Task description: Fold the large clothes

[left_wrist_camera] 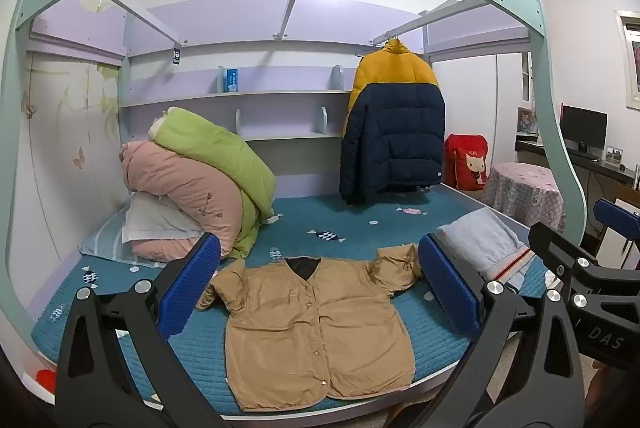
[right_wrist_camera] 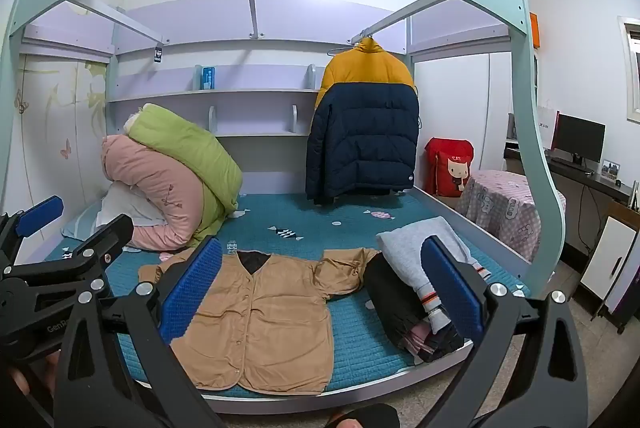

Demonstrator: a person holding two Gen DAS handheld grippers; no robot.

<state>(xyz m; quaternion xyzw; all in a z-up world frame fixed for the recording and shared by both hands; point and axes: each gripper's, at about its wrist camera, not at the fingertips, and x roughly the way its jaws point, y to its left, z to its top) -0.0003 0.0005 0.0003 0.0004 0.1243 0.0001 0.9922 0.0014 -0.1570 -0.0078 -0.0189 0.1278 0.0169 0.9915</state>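
A tan button-front jacket (left_wrist_camera: pixel 316 332) lies flat and face up on the blue bed mat (left_wrist_camera: pixel 352 228), near the front edge, sleeves bunched at each side. It also shows in the right wrist view (right_wrist_camera: pixel 260 324). My left gripper (left_wrist_camera: pixel 320 292) is open and empty, held above the front of the bed with the jacket between its blue pads. My right gripper (right_wrist_camera: pixel 320 288) is open and empty too, a little to the right of the left one. The right gripper also shows at the right edge of the left wrist view (left_wrist_camera: pixel 576 236).
A stack of folded clothes, grey on top (right_wrist_camera: pixel 424 252) and black below, sits at the bed's right front. Rolled pink and green quilts (left_wrist_camera: pixel 200 184) lie at the left back. A yellow and navy puffer jacket (left_wrist_camera: pixel 396 132) hangs at the back right. A covered table (left_wrist_camera: pixel 524 192) stands beside the bed.
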